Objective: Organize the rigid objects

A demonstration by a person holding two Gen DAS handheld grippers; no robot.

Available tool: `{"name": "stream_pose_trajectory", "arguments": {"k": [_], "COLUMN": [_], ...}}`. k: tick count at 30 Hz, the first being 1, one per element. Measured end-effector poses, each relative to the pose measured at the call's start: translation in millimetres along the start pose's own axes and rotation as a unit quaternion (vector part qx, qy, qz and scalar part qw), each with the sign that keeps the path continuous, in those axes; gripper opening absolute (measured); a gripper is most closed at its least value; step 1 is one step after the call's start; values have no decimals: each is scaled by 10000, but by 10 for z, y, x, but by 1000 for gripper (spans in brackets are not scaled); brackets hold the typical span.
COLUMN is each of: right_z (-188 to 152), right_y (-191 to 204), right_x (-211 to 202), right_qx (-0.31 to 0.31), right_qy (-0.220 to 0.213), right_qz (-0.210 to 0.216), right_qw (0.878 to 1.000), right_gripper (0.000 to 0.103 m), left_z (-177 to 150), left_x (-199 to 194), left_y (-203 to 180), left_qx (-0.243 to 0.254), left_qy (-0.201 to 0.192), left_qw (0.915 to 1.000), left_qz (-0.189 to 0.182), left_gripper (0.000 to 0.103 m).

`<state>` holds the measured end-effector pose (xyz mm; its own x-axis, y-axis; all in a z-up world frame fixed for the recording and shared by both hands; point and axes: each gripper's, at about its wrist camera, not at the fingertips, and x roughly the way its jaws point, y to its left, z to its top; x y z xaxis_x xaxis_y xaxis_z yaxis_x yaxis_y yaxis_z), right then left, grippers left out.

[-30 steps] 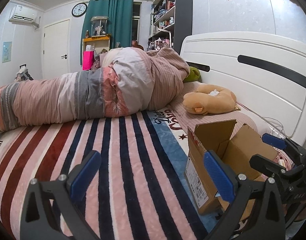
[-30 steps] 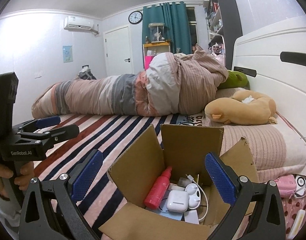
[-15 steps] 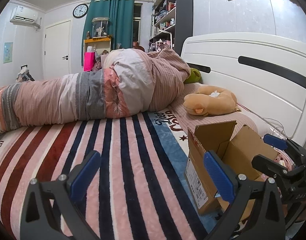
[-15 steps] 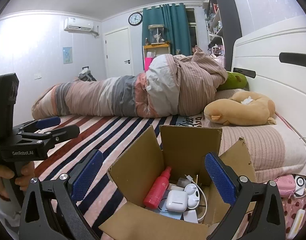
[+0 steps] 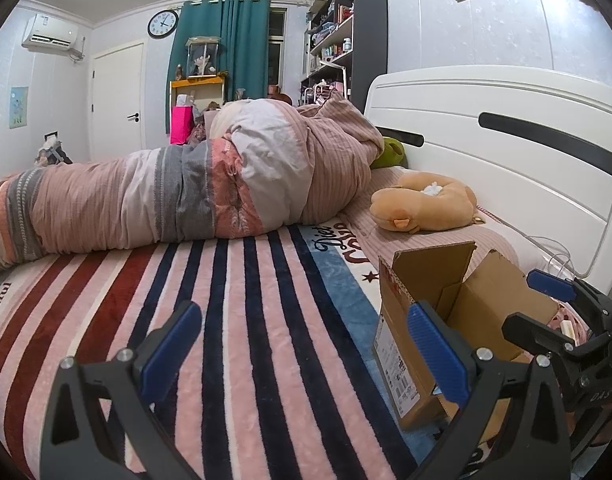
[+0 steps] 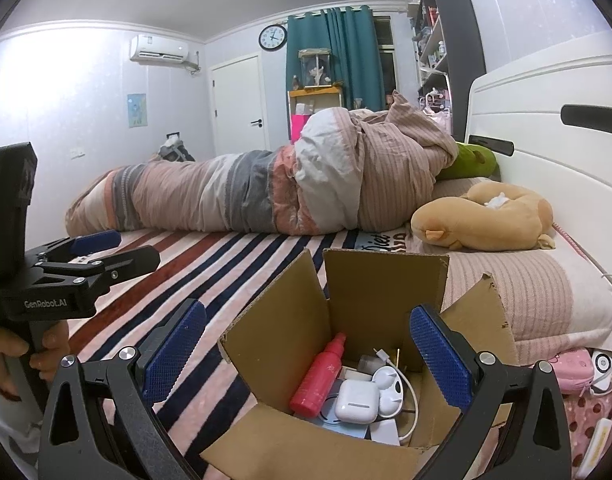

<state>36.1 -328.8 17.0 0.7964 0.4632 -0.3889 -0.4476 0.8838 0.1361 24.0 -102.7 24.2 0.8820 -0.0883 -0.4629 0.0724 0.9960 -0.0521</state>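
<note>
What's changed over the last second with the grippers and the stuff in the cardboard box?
Almost nothing. The left gripper and right gripper hover open and empty as before, with only a slight camera drift. Nothing was grasped or released. The cardboard box sits in the same spot on the striped blanket, with the red bottle and white earbud case unmoved inside.

In the right wrist view the cardboard box has its near flap cut off by the bottom edge. The items under the red bottle and the white earbud case are partly covered and too jumbled to name. In the left wrist view the box shows only its side, its contents hidden. Its label print is too small to read.
</note>
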Motion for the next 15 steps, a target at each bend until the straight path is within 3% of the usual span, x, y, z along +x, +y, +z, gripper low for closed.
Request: {"name": "stream_pose_trajectory", "arguments": {"k": [15], "right_z": [-7], "right_y": [14], "right_x": [0], "right_qx": [12], "right_qy": [0], "right_qz": [-1], "right_qw": [10000], "right_gripper": [103], "left_z": [4], "left_x": [-12], "left_y": [17], "left_qx": [-8], "left_qy": [-14], "left_qw": [10000], "left_qz": [19], "left_gripper": [102]}}
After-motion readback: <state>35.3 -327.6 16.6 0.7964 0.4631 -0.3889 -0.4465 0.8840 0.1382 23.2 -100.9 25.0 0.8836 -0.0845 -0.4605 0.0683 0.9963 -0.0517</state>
